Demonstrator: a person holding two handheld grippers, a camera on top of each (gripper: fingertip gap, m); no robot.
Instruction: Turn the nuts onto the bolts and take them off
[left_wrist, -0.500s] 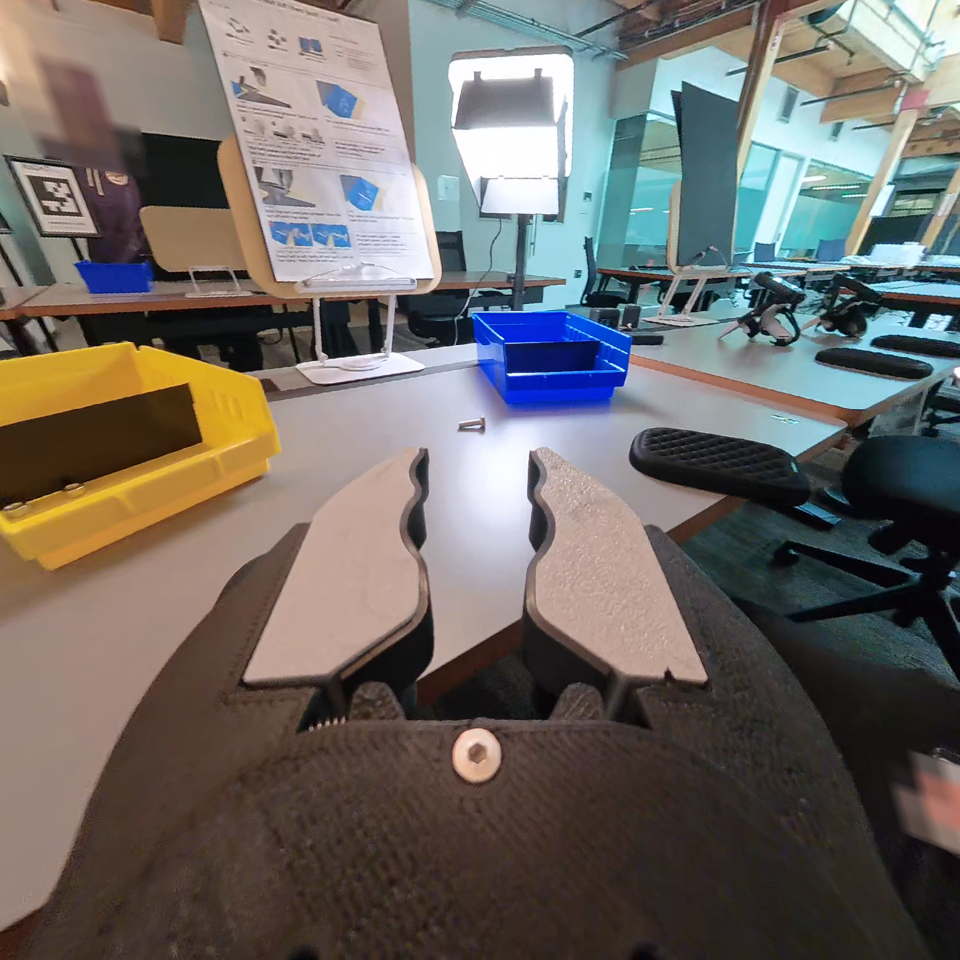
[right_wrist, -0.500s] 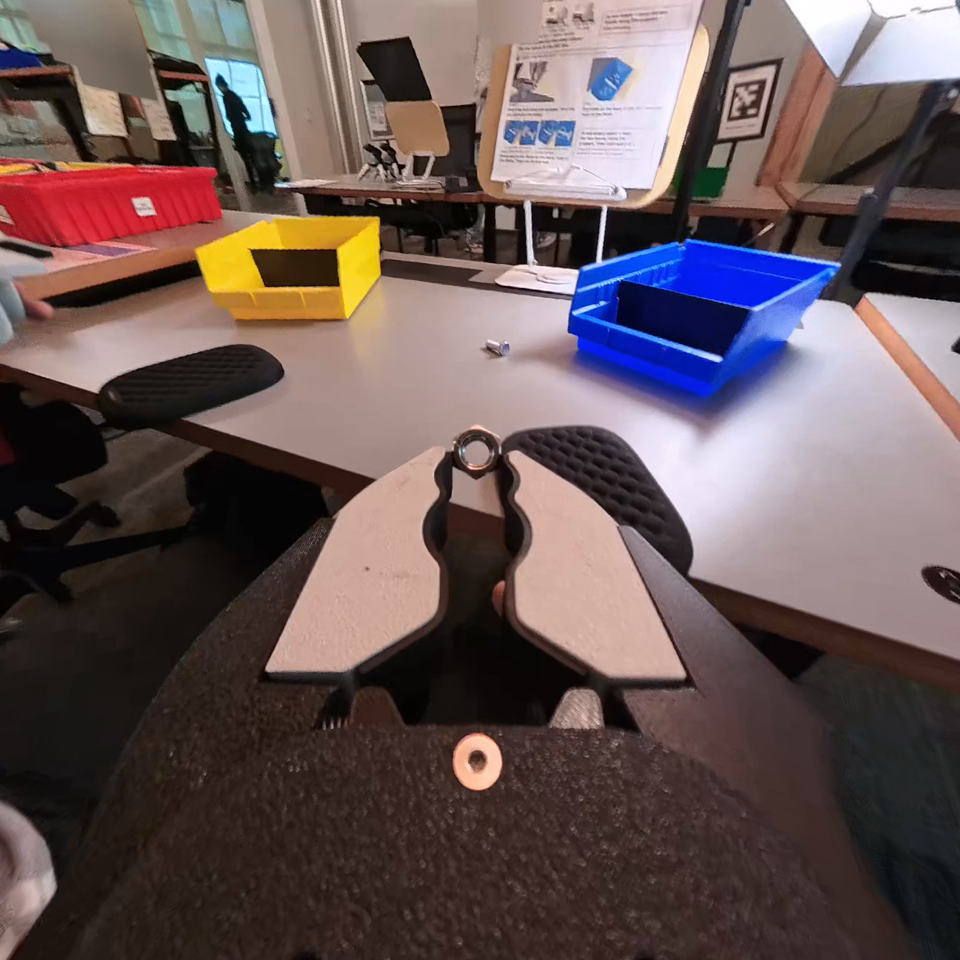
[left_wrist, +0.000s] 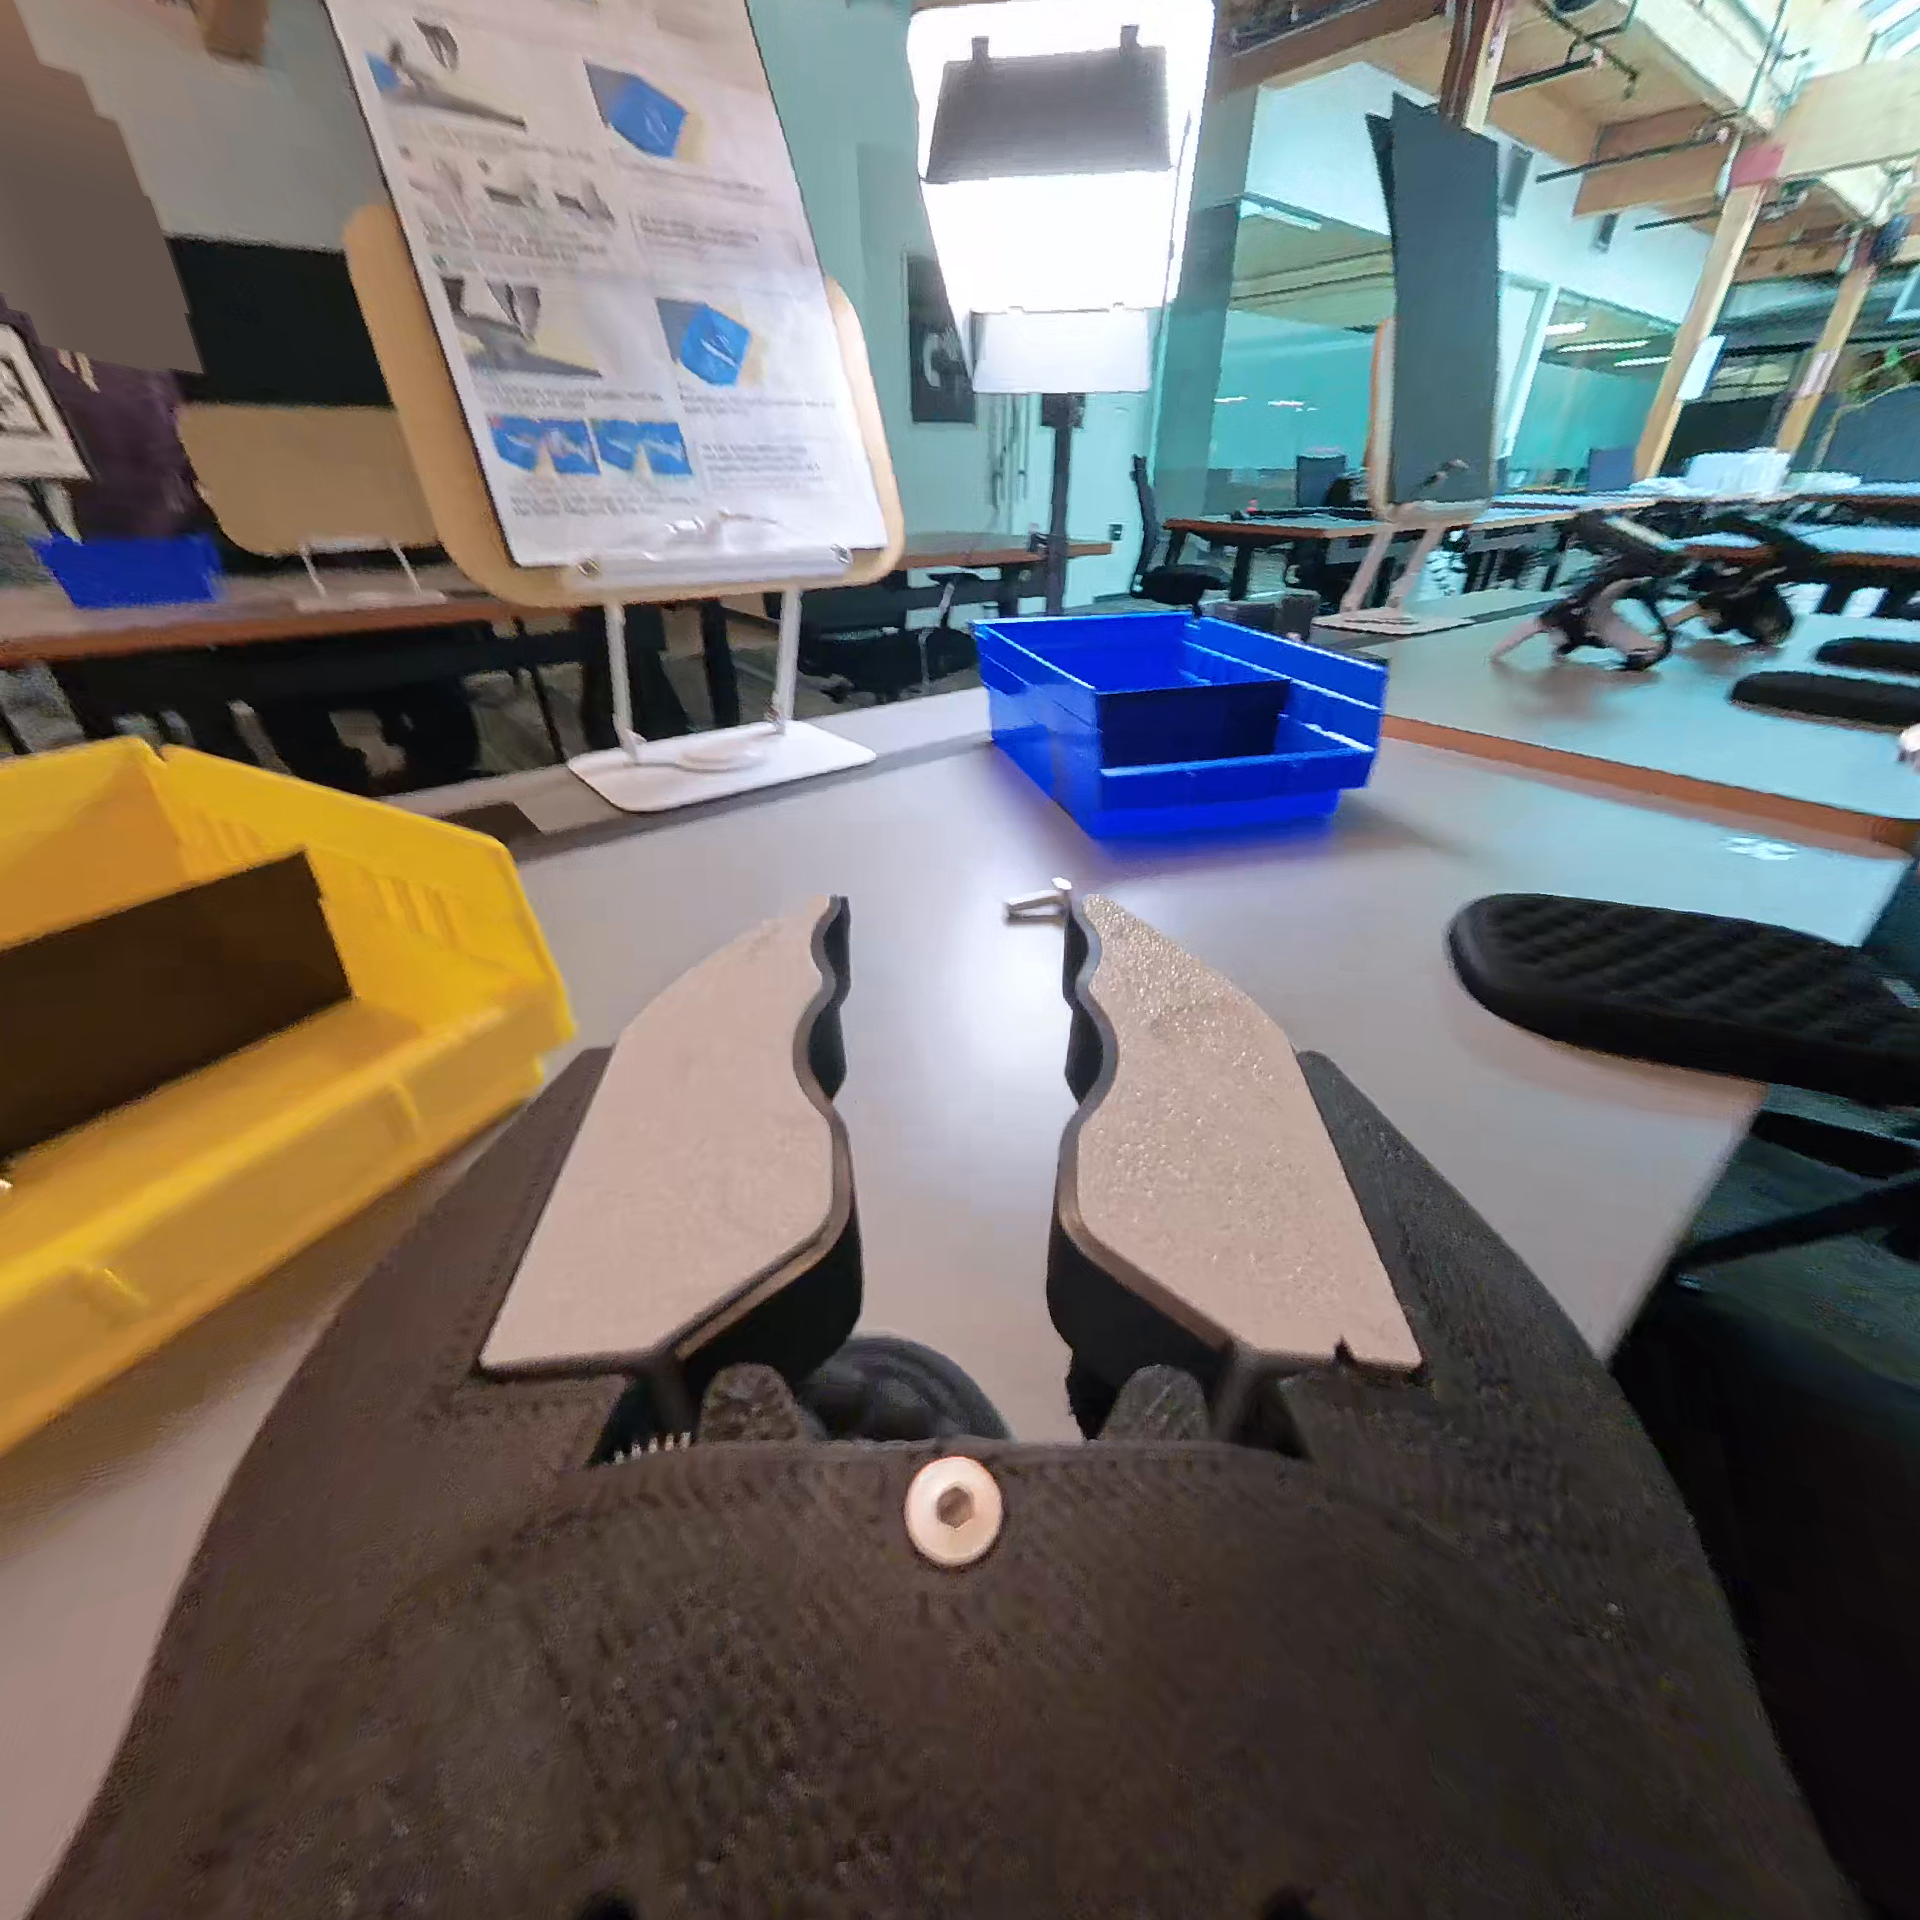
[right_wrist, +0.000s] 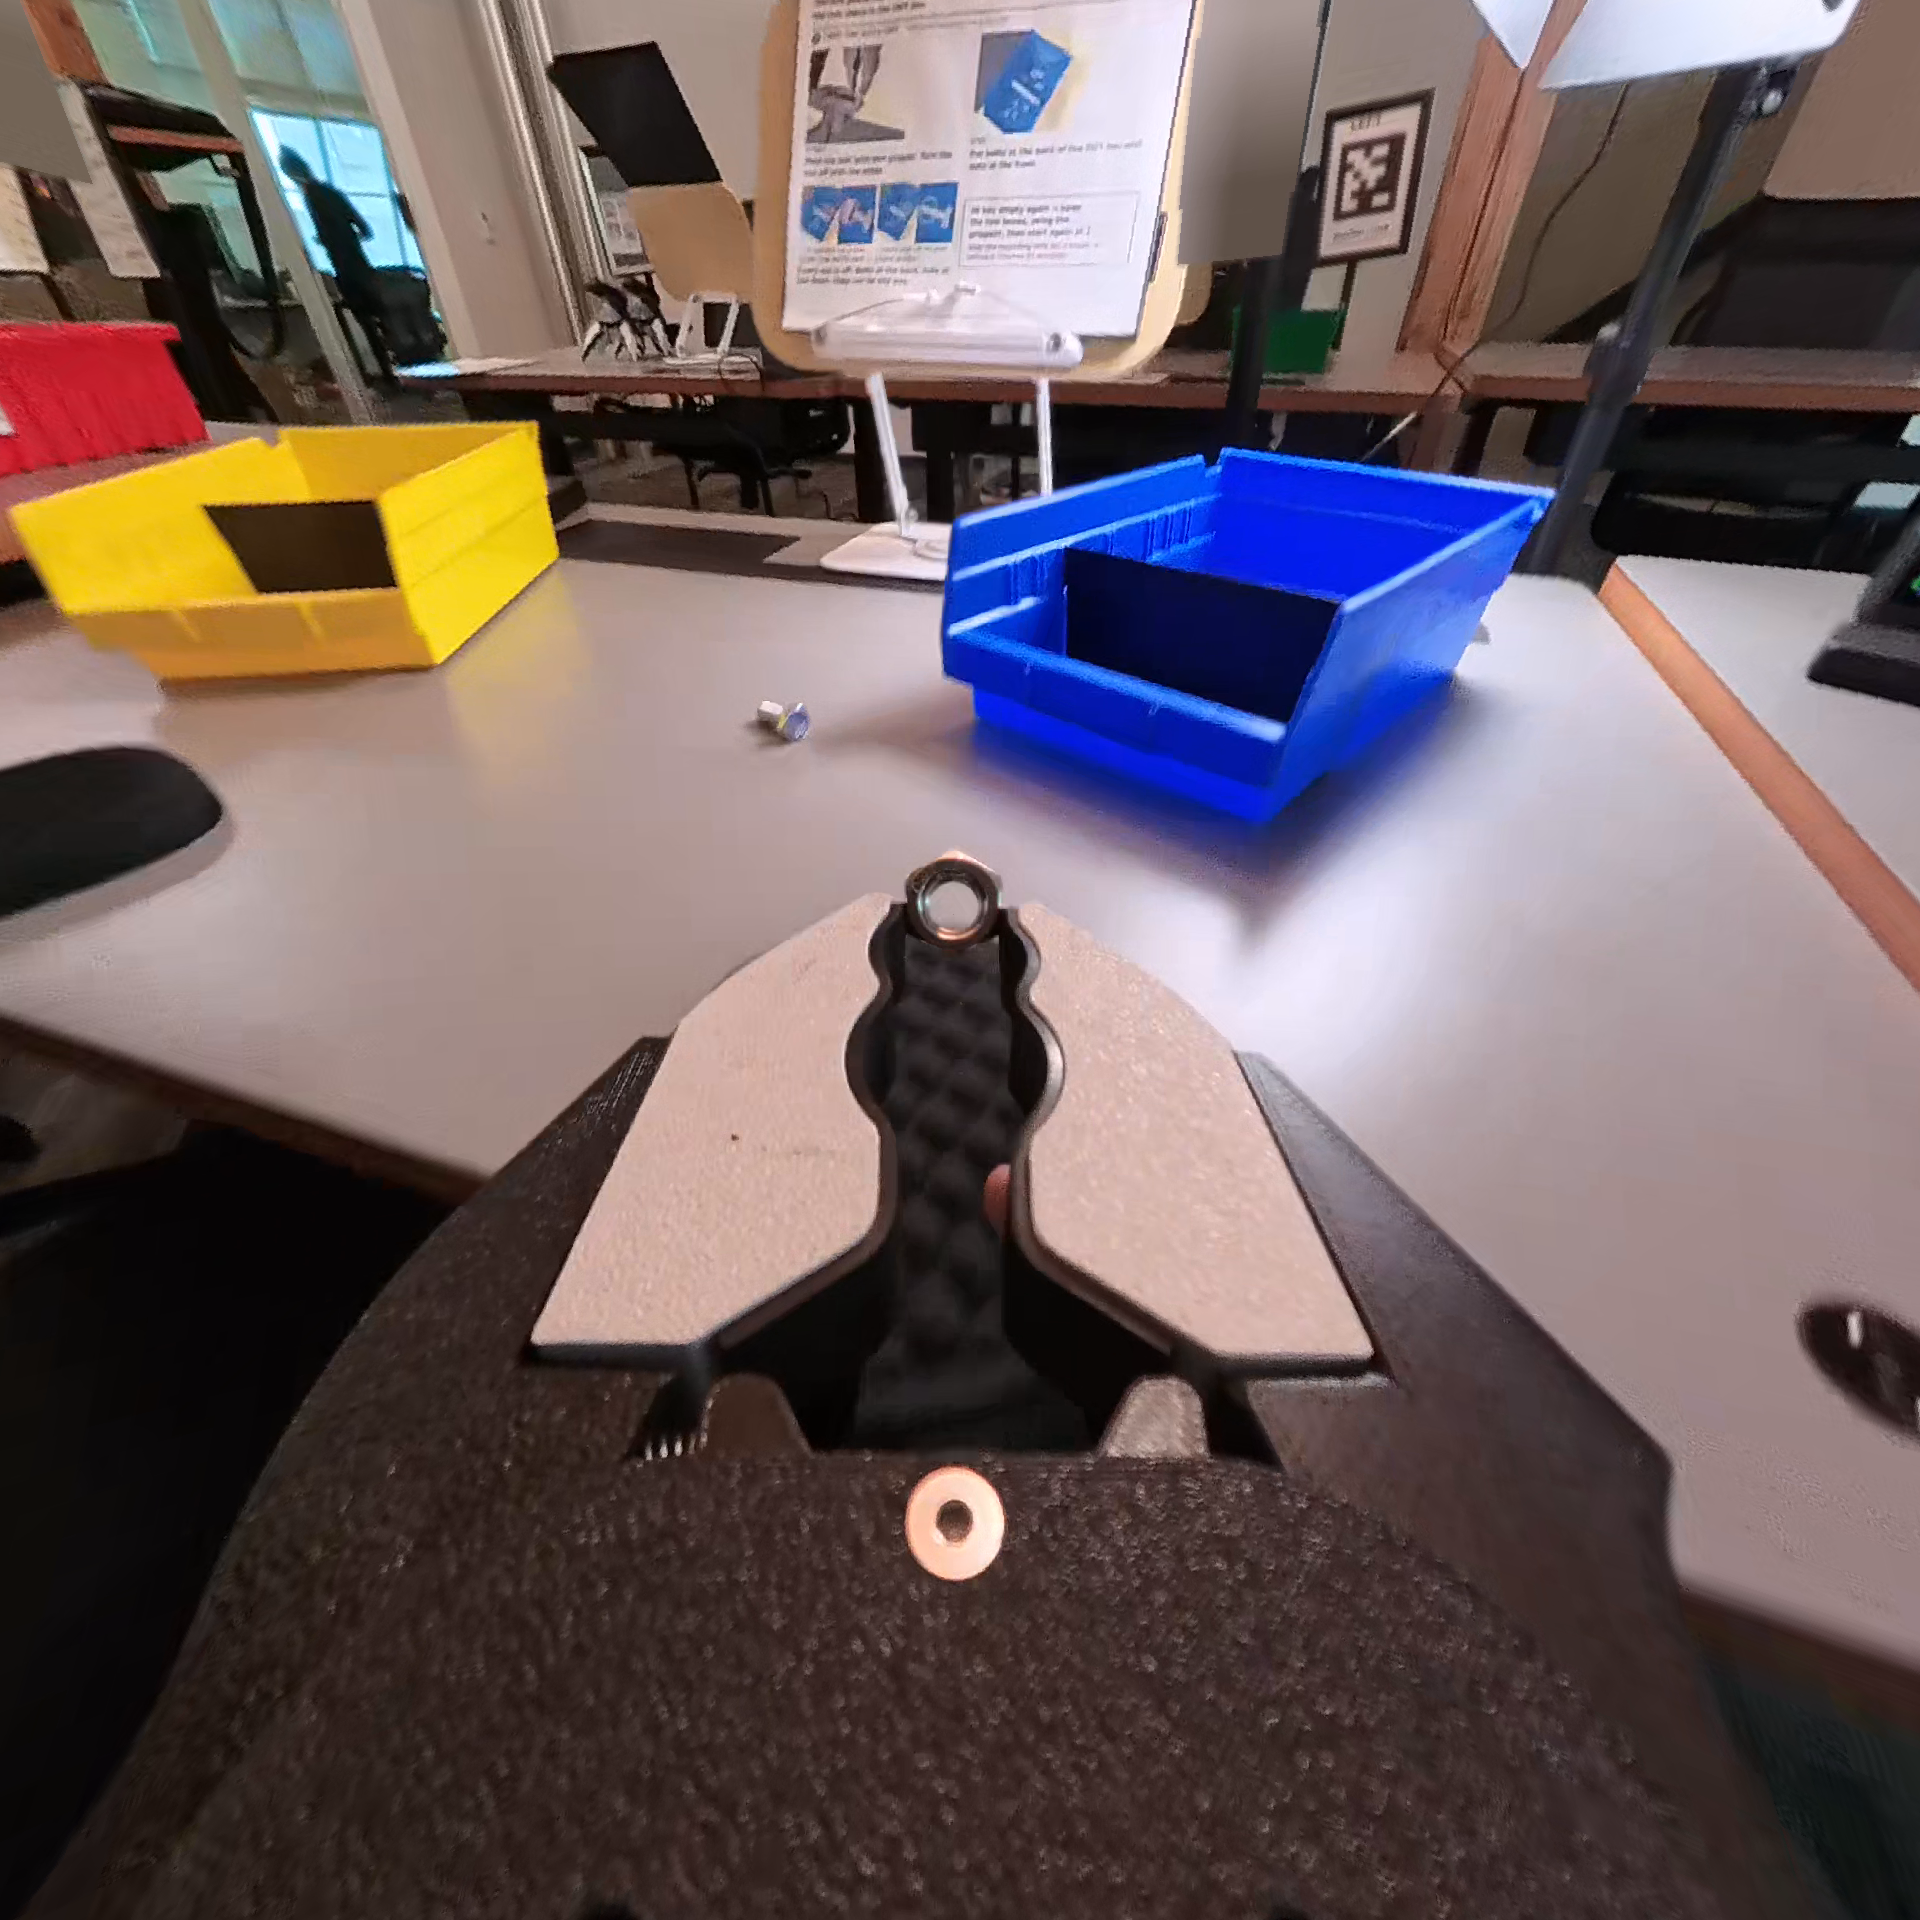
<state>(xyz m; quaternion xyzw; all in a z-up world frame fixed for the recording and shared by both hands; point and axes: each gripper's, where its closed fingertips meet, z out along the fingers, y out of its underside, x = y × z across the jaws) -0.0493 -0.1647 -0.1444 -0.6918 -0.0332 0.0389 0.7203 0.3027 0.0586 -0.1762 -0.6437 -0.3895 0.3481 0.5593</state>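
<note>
Nut pinched on the right, bolt loose on the table

Nut (right_wrist: 952, 906) sat clamped between the tips of our right gripper (right_wrist: 952, 914), its hole facing the camera at frame centre; our left gripper (left_wrist: 956, 914) had its fingers spread wide with nothing between them. We saw the bolt (left_wrist: 1039, 900) lying on the grey table (left_wrist: 1299, 997), just beyond the left gripper's right fingertip; the yellow bin (left_wrist: 312, 1091) sat at left, the blue bin (left_wrist: 1184, 727) at upper right.

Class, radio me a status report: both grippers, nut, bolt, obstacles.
Left gripper open, empty. Right gripper shut on nut. Bolt loose on table between yellow bin and blue bin. Path clear.
</note>
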